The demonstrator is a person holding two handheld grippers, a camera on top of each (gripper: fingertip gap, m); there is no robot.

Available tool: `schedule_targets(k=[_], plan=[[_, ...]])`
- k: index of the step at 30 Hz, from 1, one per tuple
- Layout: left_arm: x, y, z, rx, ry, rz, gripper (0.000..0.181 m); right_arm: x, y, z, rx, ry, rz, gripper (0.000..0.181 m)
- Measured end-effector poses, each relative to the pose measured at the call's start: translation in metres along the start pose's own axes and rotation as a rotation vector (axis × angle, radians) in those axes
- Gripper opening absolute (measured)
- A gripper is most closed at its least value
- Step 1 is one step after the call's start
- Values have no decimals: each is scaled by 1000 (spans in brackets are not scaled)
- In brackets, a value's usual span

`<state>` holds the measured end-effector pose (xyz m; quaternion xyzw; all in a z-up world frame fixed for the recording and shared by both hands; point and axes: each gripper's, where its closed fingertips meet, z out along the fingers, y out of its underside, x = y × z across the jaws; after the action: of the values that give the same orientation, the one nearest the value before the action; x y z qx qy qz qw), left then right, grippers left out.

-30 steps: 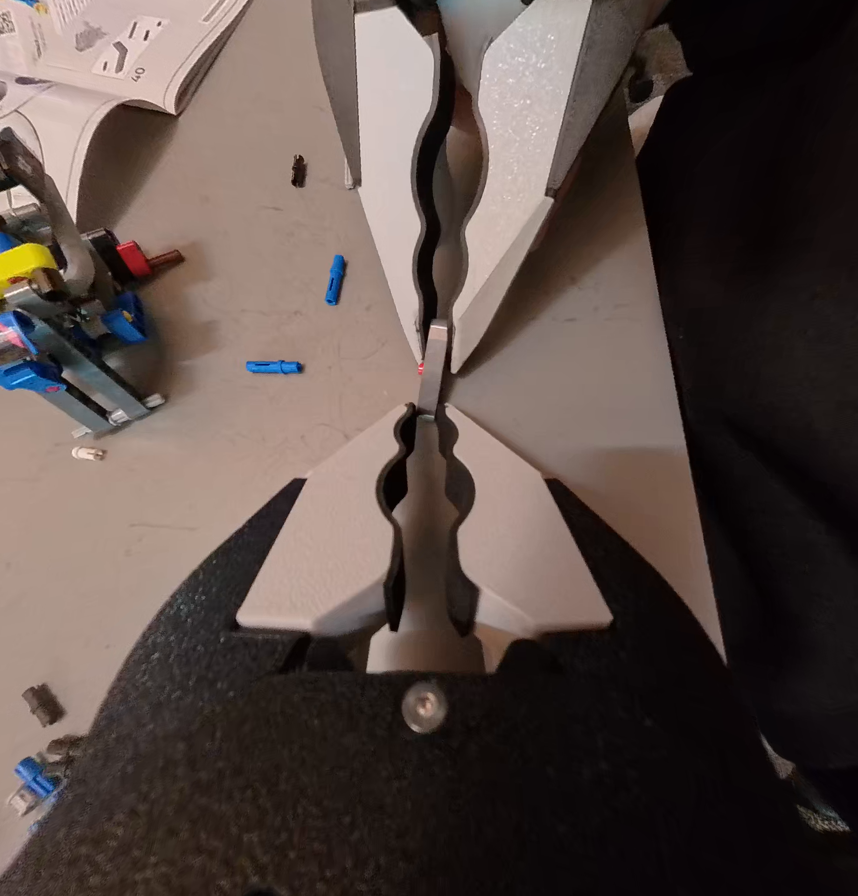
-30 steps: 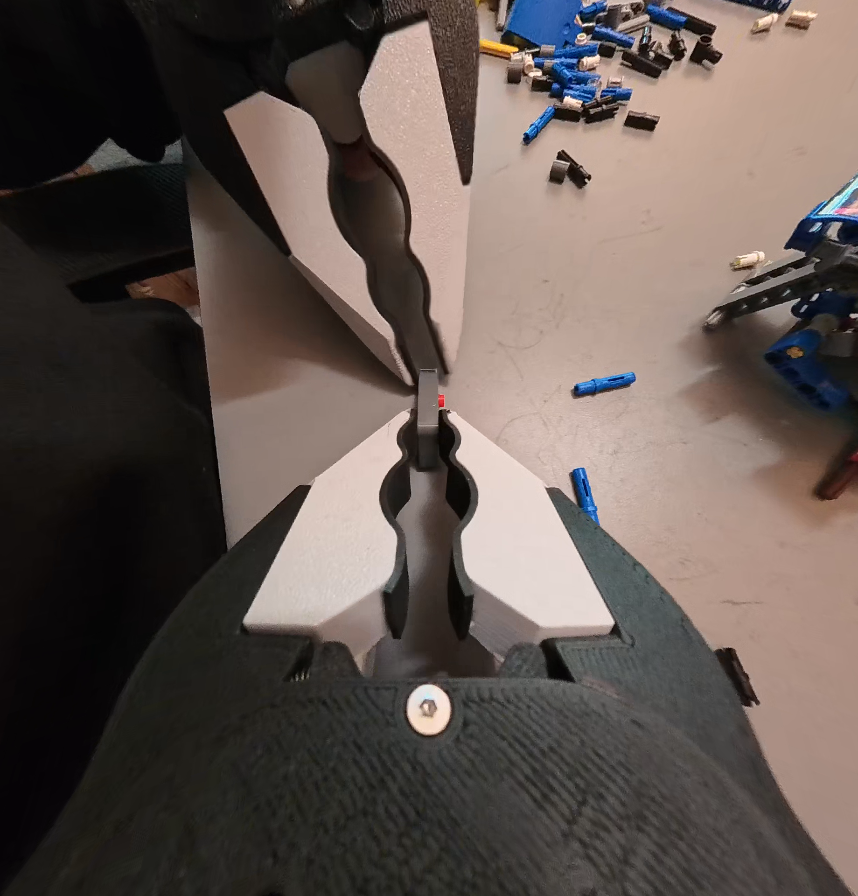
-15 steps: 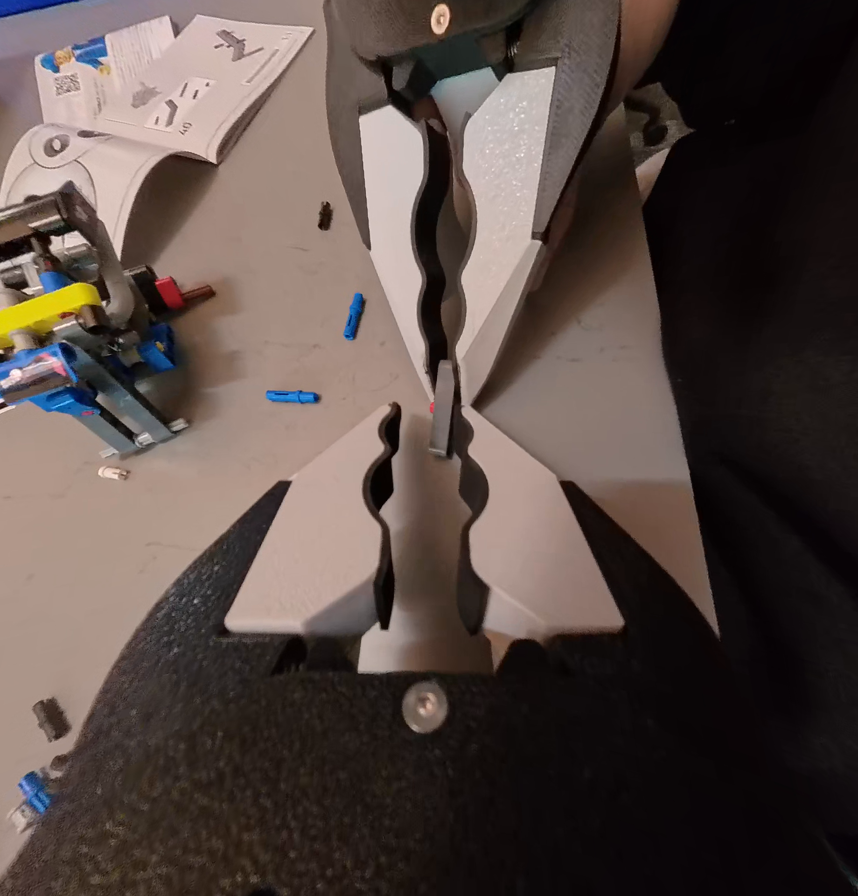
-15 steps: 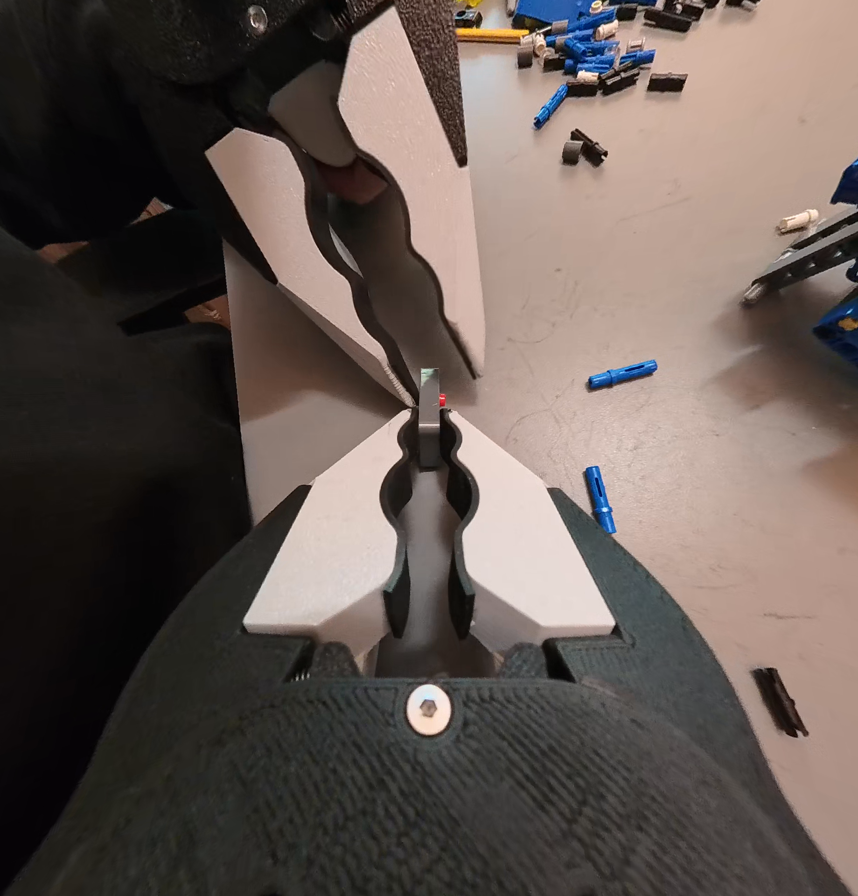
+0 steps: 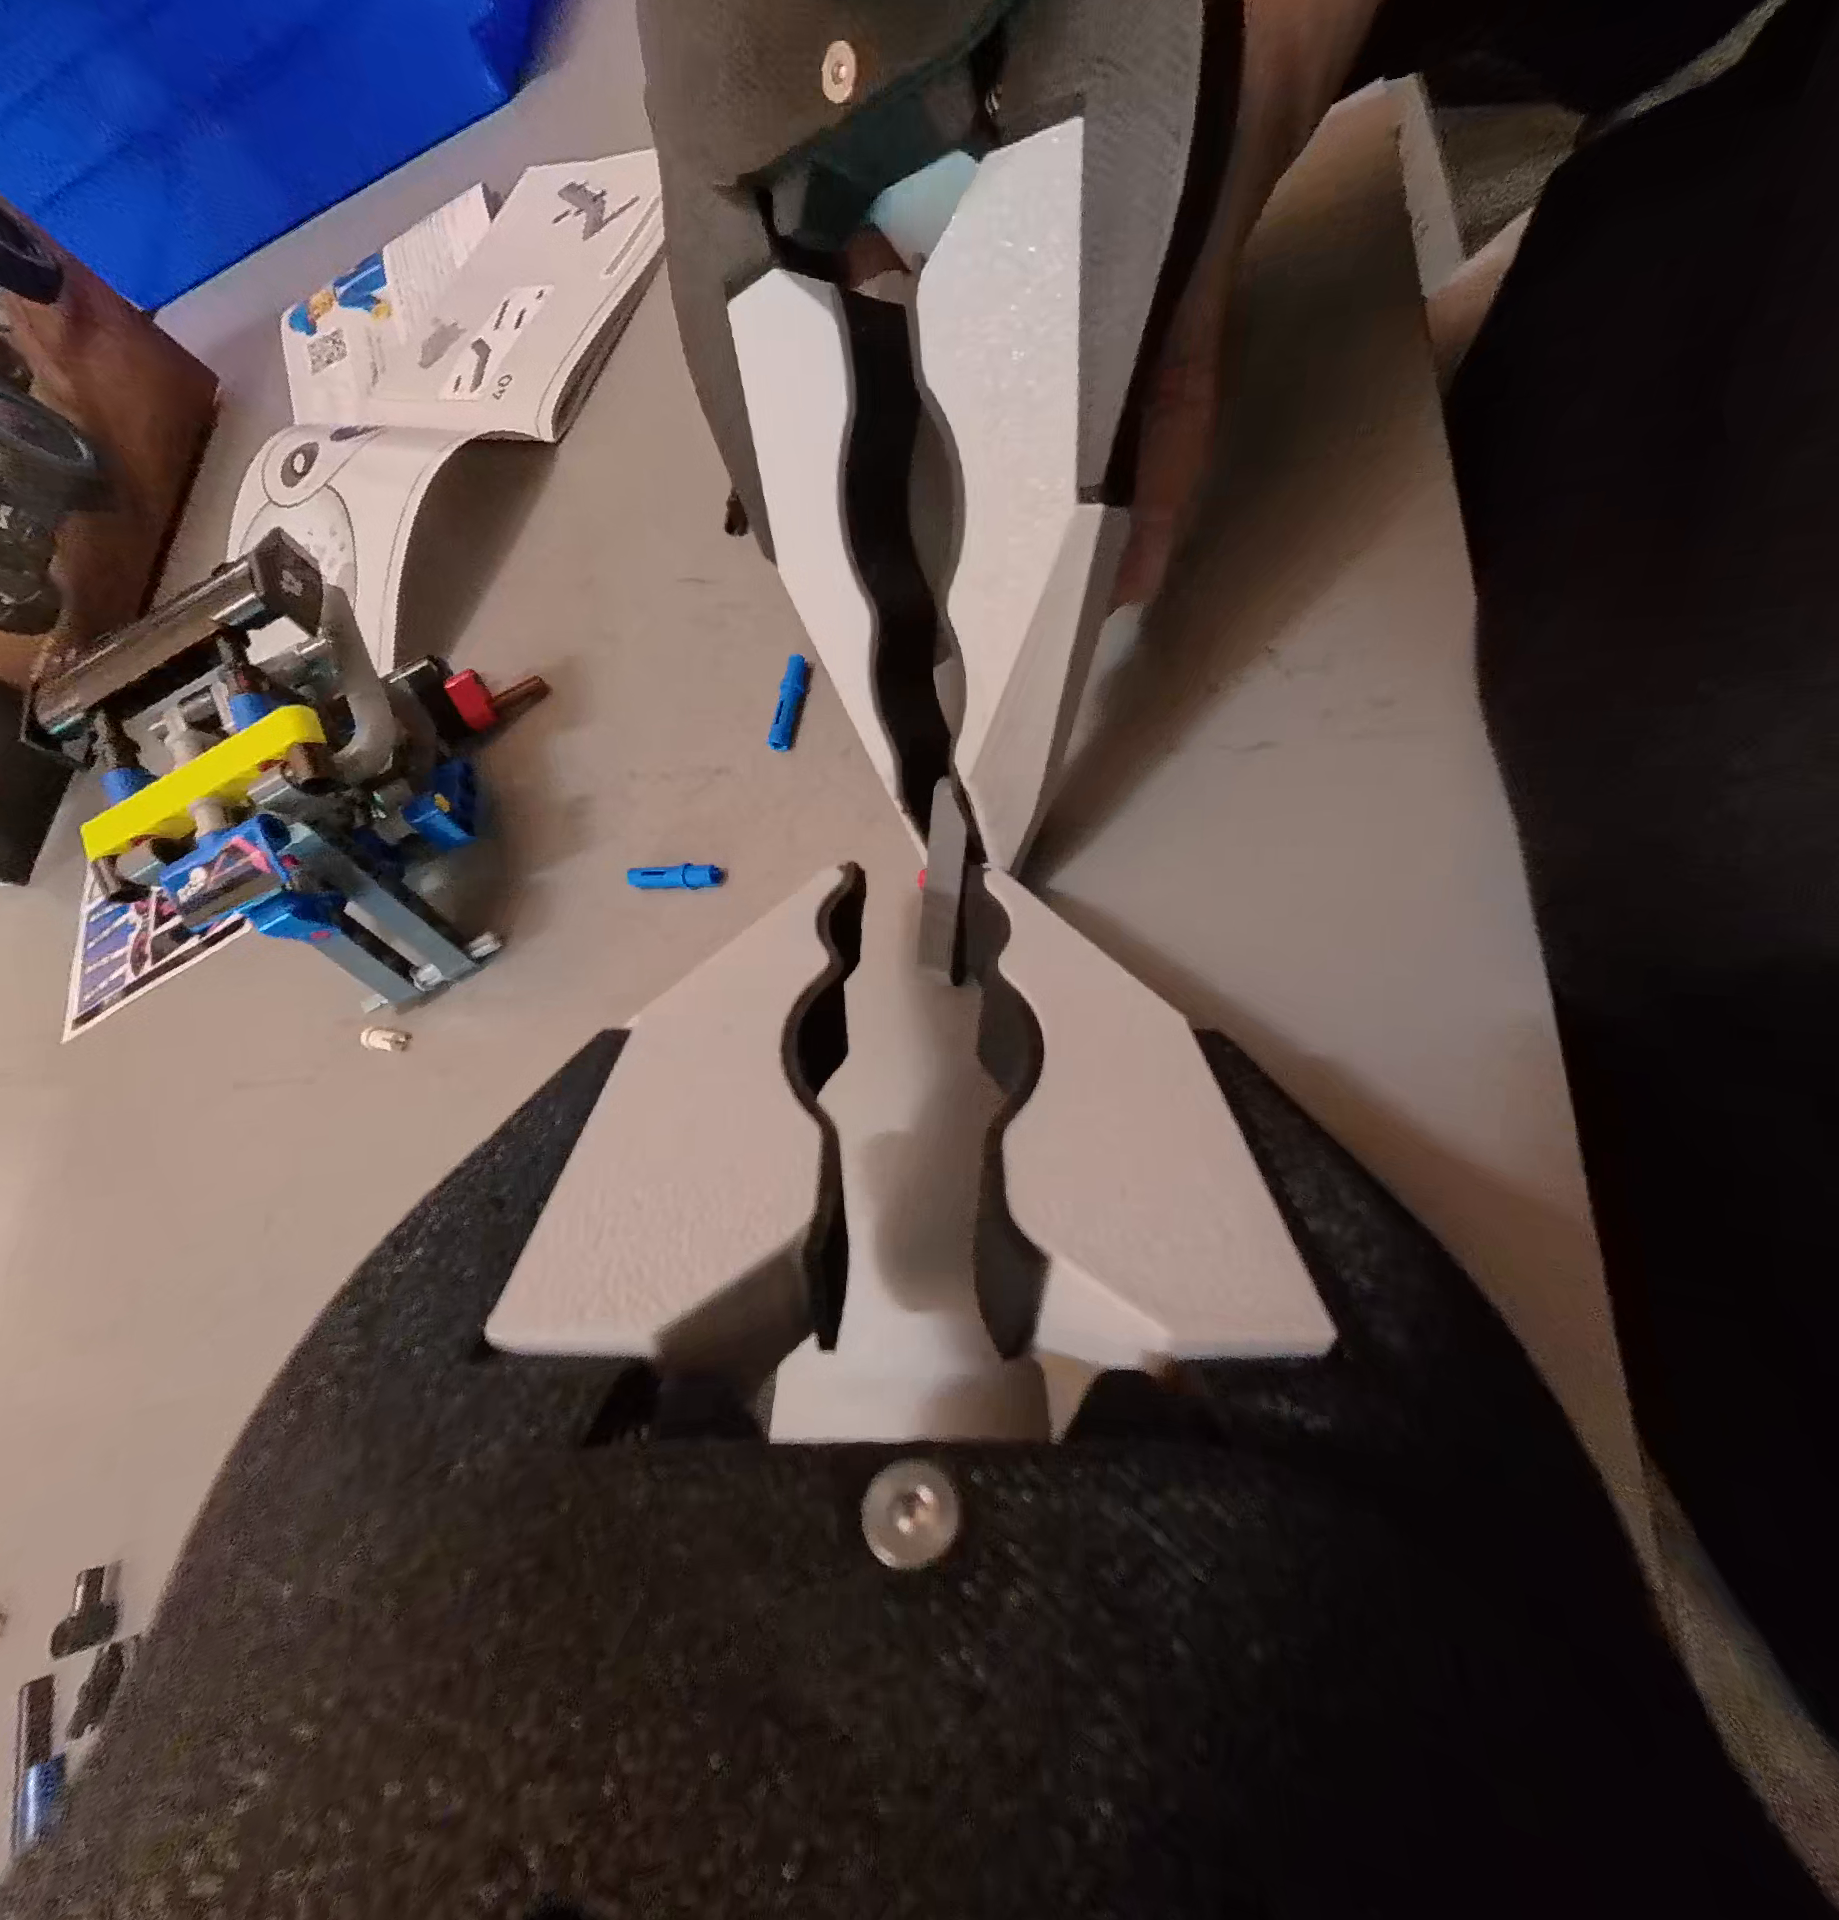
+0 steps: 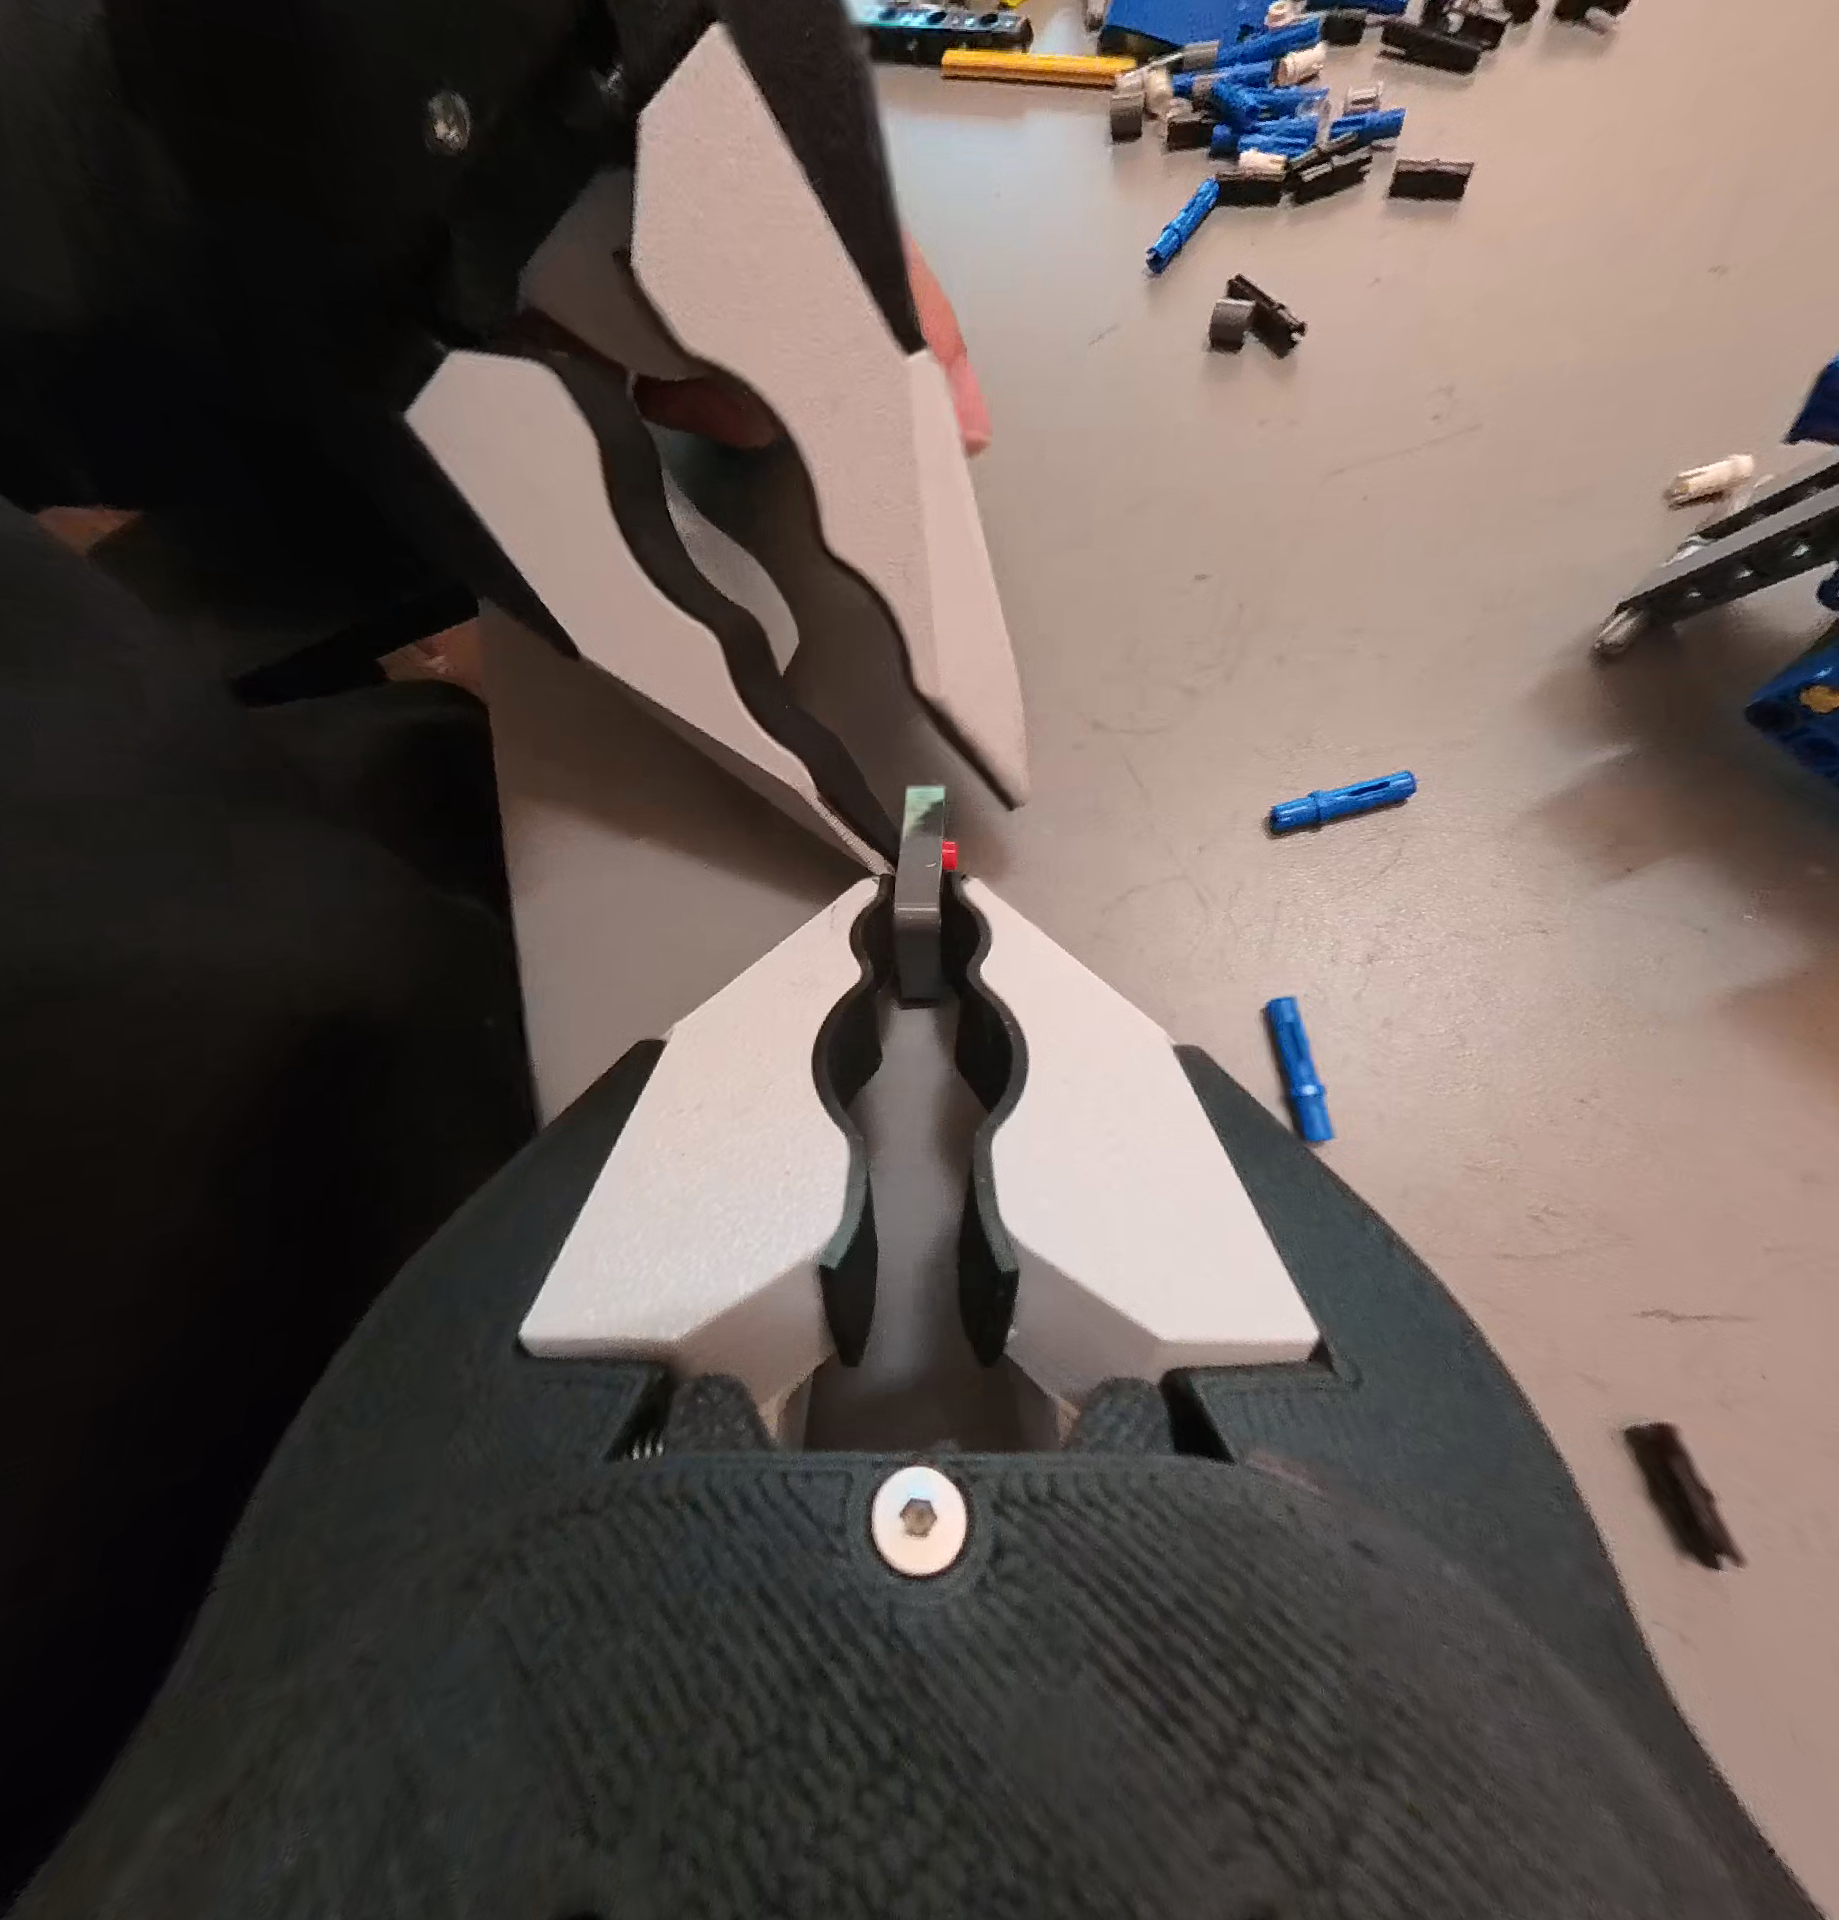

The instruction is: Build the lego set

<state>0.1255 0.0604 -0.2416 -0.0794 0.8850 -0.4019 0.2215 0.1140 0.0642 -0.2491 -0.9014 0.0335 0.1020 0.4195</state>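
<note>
At nine o'clock in the left wrist view: a partly built blue, grey and yellow plastic lego model (image 5: 271, 821) standing on the grey tabletop (image 5: 219, 1195), with an open white paper instruction booklet (image 5: 479, 343) up at eleven o'clock. Nearer the middle, two loose blue plastic connector pins (image 5: 676, 878) lying flat, well apart from either pair of tongs. Dead centre: the left gripper (image 5: 915, 881) released, jaws spread wide, one finger just beside the thin flat grey plastic lego piece (image 5: 941, 914) but not gripping it. Reaching in from twelve o'clock: the right gripper (image 5: 946, 831), clenched on that piece, with a small red plastic peg (image 5: 923, 881) poking out toward nine o'clock. Seen from the right wrist view, only the lower half of the piece pinched, in the foremost notch of the jaws, the rest standing free above the table near its front edge. Risks, as a judgement: could pivot or slip out if nudged by the open left finger; could drop to the table, or past the edge at three o'clock onto the dark clothing (image 5: 1673, 935). Could also push the red peg loose if closed on from its side. Safer to clamp squarely on the flat faces before any release.
</note>
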Motion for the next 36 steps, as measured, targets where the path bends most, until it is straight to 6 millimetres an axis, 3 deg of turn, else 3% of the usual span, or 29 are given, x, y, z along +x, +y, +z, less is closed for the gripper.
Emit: schedule_targets(k=[2,5,8,10,15,20,24,28,36], plan=[[-1,-3,-2,25,43,-70,26,-2,2,-3,12,-13,66,7],[-17,-15,-6,116,78,-215,29,13,11,-18,34,103,99,7],[-47,-1,5,9,-24,-347,27,31,21,-37,62,197,182,7],[-51,8,14,-76,-60,-413,28,40,25,-44,72,266,203,7],[-51,16,31,-172,-150,-479,25,45,25,-45,76,291,218,6],[-52,14,35,-187,-180,-545,15,45,25,-45,84,256,250,6],[-54,18,32,-193,-204,-503,2,44,25,-45,82,248,246,6],[-54,21,26,-200,-223,-392,2,44,25,-45,84,238,257,7],[-22,10,19,-143,-26,-349,2,44,26,-44,77,230,259,7]])
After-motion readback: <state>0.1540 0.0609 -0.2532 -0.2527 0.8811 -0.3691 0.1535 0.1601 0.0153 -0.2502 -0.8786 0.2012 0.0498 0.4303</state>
